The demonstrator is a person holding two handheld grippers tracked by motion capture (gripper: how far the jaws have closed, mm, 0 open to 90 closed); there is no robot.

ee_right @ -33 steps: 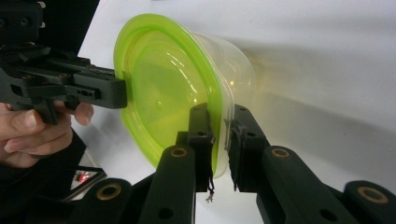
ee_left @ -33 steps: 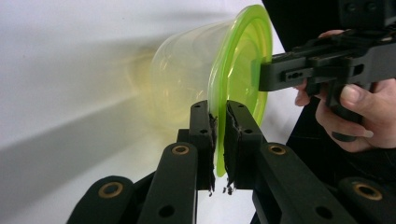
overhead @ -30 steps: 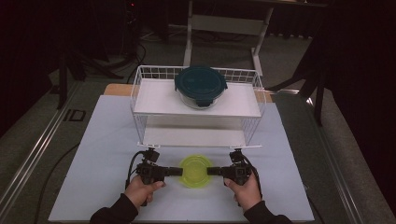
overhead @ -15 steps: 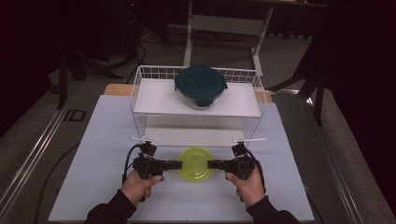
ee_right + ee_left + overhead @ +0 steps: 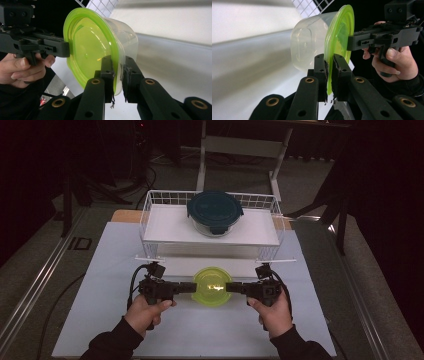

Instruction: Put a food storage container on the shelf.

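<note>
CHANGE: green-lidded container (image 5: 212, 286) now higher off the surface (image 5: 100, 320) than a second ago | TOOLS: left tool (image 5: 192, 287) and right tool (image 5: 230, 287) clamped on lid rim at 9 and 3 o'clock | WHERE: front of wire rack (image 5: 150, 220), 6 o'clock of it | MEANING: lift underway, probably toward rack.

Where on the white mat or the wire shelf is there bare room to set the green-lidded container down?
The white mat is bare left of the left gripper, right of the right gripper, and near the front edge between the forearms. The wire shelf has free board either side of the dark-lidded bowl. It is crowded mid-mat, where both grippers clamp the green-lidded container.
</note>
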